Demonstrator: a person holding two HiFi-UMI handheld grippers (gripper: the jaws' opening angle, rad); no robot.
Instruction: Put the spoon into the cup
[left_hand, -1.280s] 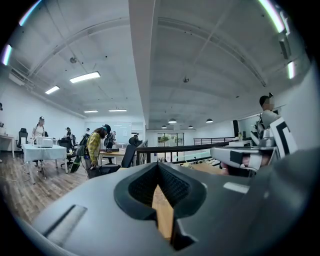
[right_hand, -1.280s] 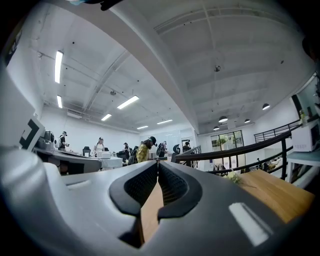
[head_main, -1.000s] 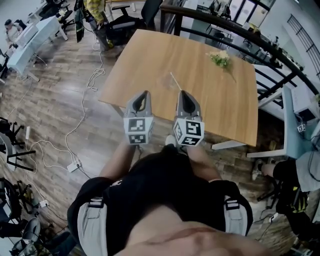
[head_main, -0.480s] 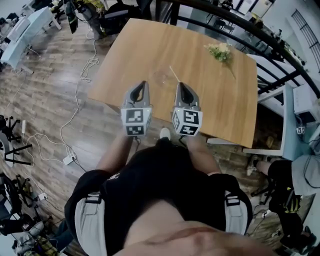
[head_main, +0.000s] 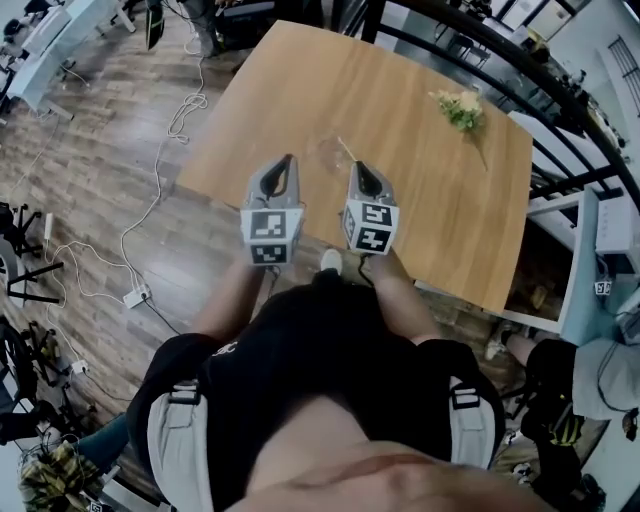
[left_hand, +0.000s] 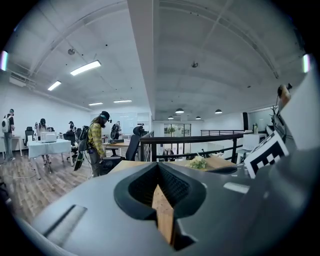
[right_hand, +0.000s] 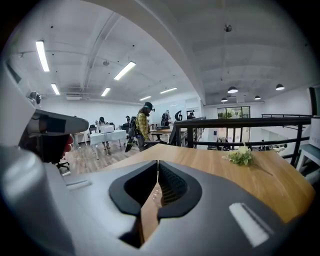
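Both grippers are empty. My left gripper has its jaws pressed together with nothing in them, and so does my right gripper. I hold both low over the near edge of the bench. The spoon lies flat just ahead of the right gripper's tip, a thin pale stick angled away to the left. The cup looks like clear glass and sits just left of the spoon, ahead of the gap between my two grippers. It's faint in the head view, so I can't tell whether the spoon touches it.

The step in hand is reach and grasp, and nothing is picked up yet. To do it well:
- Open the right jaws before dropping down.
- Come down square across the handle, near its middle, so it doesn't pivot.
- Pinch low against the bench, since the handle is thin.
- Bring the left gripper beside the cup to steady it, because light glass may tip.
- Lift, tilt the bowl end down, and lower it inside the rim.
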